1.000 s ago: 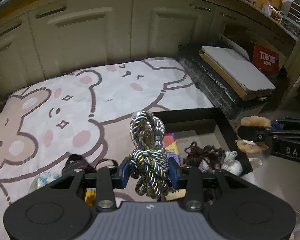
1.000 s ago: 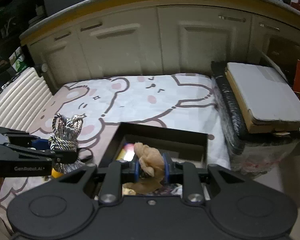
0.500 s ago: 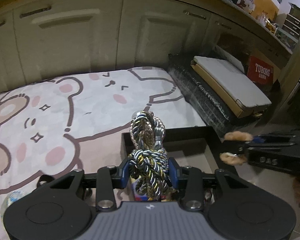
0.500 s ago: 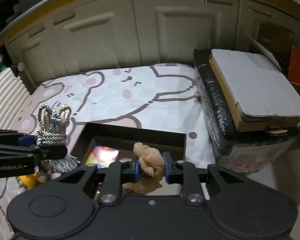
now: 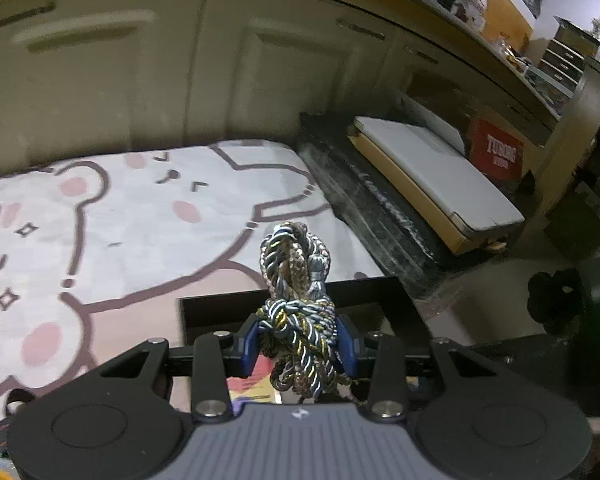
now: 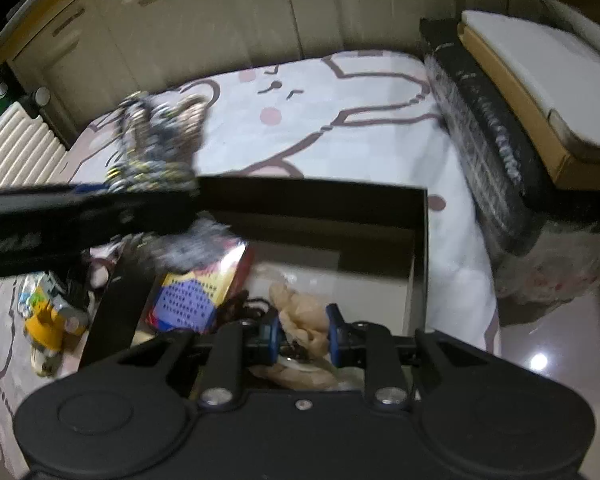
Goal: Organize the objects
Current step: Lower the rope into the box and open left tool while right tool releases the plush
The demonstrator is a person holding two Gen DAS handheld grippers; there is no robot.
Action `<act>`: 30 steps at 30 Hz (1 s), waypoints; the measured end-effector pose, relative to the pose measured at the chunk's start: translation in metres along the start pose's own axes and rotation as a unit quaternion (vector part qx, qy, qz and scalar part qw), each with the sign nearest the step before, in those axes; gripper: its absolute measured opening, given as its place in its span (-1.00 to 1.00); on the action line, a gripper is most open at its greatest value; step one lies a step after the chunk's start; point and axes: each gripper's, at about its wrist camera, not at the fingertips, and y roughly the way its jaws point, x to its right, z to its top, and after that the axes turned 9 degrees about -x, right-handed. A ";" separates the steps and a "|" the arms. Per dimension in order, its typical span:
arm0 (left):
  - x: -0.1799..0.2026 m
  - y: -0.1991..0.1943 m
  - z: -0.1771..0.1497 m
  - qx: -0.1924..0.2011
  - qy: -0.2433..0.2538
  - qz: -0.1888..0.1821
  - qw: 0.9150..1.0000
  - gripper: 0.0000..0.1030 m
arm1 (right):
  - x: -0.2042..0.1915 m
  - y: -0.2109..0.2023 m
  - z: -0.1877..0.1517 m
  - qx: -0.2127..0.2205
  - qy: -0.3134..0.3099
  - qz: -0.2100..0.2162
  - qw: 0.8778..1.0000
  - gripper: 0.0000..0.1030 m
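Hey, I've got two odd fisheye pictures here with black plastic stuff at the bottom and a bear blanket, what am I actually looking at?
These come from two handheld tools, each a two-finger gripper carried by a person, with a camera looking forward along its fingers. The black shape at the bottom of each picture is the tool itself.

The left-hand camera shows the left gripper shut on a knotted bundle of braided cord. The right-hand camera shows the right gripper shut on a small tan plush toy, and the left tool crossing in from the left edge with its cord.

Below both lies a black open box on a bear-print blanket. Inside the box are a colourful printed packet and some dark yarn-like material. A yellow toy lies on the blanket beside the box.
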 end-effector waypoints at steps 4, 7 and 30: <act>0.012 0.017 0.001 -0.010 0.015 -0.017 1.000 -0.22 | 0.004 -0.009 -0.005 0.007 0.004 0.008 1.000 -0.55; 0.023 0.029 0.002 -0.016 0.026 -0.032 0.999 -0.21 | 0.008 -0.027 -0.006 0.024 0.005 -0.003 1.000 -0.55; 0.033 0.066 0.002 -0.064 -0.028 -0.088 0.994 0.59 | 0.048 -0.083 -0.002 0.085 0.077 -0.022 0.993 -0.55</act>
